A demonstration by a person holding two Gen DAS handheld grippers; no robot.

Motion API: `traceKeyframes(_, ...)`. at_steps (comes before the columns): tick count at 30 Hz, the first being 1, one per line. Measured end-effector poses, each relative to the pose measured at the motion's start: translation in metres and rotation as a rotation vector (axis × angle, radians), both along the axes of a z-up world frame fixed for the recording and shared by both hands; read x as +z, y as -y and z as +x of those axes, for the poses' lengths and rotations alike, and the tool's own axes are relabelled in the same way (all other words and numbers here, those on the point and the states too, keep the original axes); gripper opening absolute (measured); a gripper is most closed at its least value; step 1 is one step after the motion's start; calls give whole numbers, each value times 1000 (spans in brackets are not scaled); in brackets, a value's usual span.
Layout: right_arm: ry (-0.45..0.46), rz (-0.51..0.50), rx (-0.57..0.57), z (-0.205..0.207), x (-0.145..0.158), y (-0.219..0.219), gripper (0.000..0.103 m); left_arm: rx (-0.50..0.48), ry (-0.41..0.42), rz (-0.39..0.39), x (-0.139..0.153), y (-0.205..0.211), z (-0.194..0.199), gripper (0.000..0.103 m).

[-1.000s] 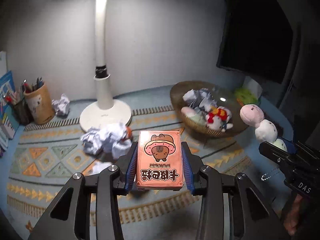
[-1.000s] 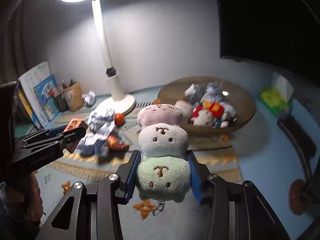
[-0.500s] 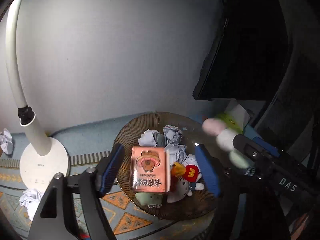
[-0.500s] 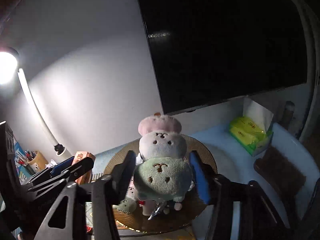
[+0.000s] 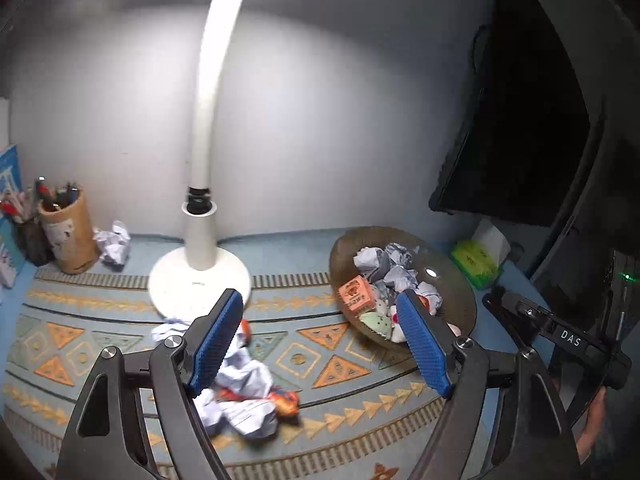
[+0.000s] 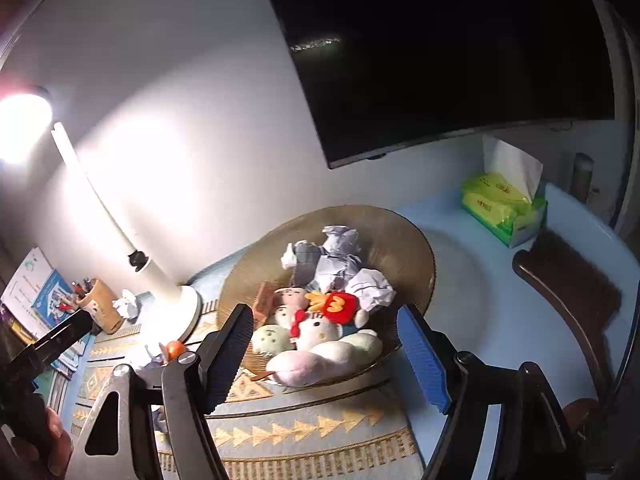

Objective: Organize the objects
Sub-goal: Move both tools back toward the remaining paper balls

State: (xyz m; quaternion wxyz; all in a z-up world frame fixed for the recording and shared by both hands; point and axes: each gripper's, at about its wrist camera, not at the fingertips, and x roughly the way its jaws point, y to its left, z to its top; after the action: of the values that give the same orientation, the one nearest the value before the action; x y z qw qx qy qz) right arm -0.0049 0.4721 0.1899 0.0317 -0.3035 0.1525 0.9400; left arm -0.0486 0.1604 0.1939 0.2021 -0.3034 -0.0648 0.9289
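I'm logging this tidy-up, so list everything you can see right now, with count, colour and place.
bowl: one, brown, on the mat's right end
paper balls: several, white, in the bowl
card box: one, orange, in the bowl
plush toys: several, mixed colours, front of the bowl
lamp: one, white, back of the mat
loose paper: crumpled heap, white, on the mat's front
pen cup: one, tan, far left
tissue pack: one, green, right of the bowl
screen: one, black, on the wall
left gripper: open, empty
right gripper: open, empty
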Motion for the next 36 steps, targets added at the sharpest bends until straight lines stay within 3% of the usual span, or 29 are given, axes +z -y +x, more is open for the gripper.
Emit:
traceKeyframes(2, -30, 5, 34, 11, 11, 15, 74, 56, -30, 3, 15, 31, 18, 78)
traceKeyframes(5, -66, -1, 100, 24, 21, 42, 74, 159, -83, 1, 28, 75, 44, 100)
traceKeyframes(7, -70, -11, 146, 29, 19, 63, 74, 253, -116, -16, 25, 102, 60, 103)
traceKeyframes(10, -32, -4, 203, 33, -4, 97, 74, 362, -100, -60, -8, 133, 69, 102)
traceKeyframes(13, 42, -1, 246, 30, -44, 125, 74, 401, -20, -97, -60, 157, 63, 102)
traceKeyframes(17, 106, 69, 264, 21, -95, 150, 74, 409, 55, -112, -118, 172, 51, 102)
traceKeyframes(22, 116, 132, 266, 21, -128, 162, 76, 420, 119, -122, -156, 172, 42, 102)
traceKeyframes(25, 132, 190, 264, 18, -133, 170, 81, 409, 107, -138, -155, 167, 44, 102)
traceKeyframes(27, 115, 224, 266, 21, -132, 175, 92, 403, 99, -149, -154, 165, 47, 102)
traceKeyframes(31, 99, 285, 272, 25, -130, 185, 92, 394, 82, -177, -153, 159, 49, 102)
traceKeyframes(36, 96, 301, 288, 25, -130, 188, 92, 329, 159, -149, -154, 162, 35, 102)
